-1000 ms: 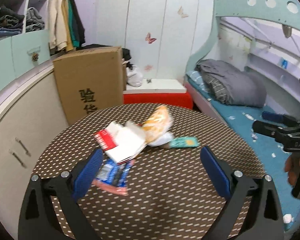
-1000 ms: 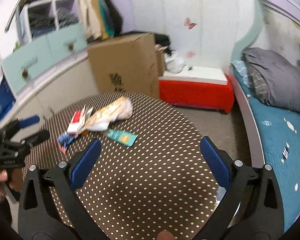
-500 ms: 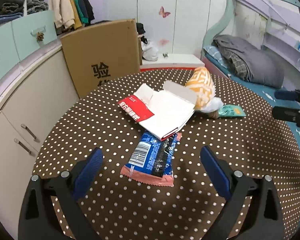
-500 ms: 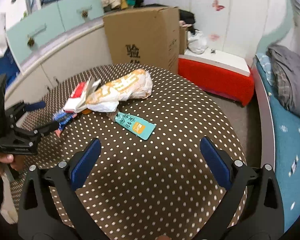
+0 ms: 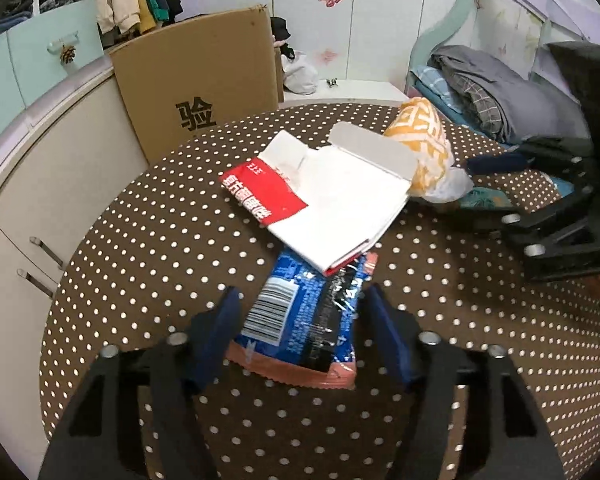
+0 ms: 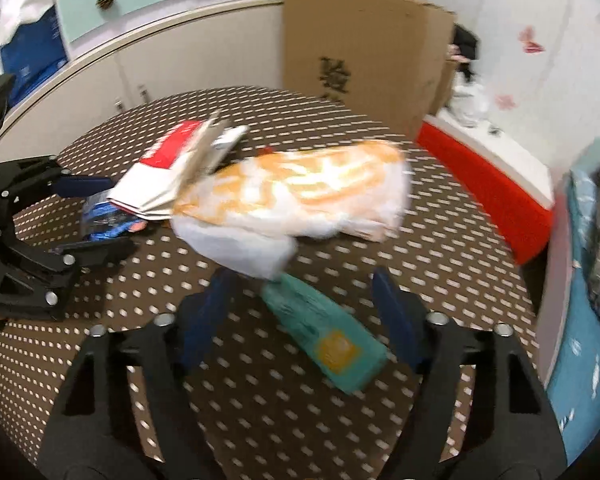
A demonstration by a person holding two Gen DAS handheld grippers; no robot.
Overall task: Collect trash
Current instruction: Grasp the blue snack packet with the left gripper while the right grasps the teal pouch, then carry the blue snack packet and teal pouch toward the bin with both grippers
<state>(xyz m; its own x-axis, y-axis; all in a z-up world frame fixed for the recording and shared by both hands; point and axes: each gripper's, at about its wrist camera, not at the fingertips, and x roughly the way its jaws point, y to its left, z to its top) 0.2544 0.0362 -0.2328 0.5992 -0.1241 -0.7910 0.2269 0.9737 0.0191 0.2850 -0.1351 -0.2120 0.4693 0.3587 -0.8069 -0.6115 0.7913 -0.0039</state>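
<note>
Trash lies on a round brown polka-dot table (image 5: 148,248). A blue snack wrapper (image 5: 300,320) lies flat between the fingers of my open left gripper (image 5: 300,312), its far end under a white and red flattened carton (image 5: 324,196). An orange and white plastic bag (image 5: 424,148) lies behind the carton. In the right wrist view my open right gripper (image 6: 306,296) straddles a teal packet (image 6: 328,336), just in front of the bag (image 6: 312,196). The carton (image 6: 172,172) and the left gripper (image 6: 96,216) around the blue wrapper (image 6: 108,224) show at the left.
A large cardboard box (image 5: 204,84) stands against the table's far edge beside curved white cabinets (image 5: 32,168). A red and white bench (image 6: 496,176) and a bed with grey bedding (image 5: 496,92) are to the right. The right gripper's body (image 5: 560,216) is over the table's right side.
Both grippers have moved in and down over the table. The left now straddles the blue wrapper, the right straddles the teal packet. Both jaws have narrowed but stay open.
</note>
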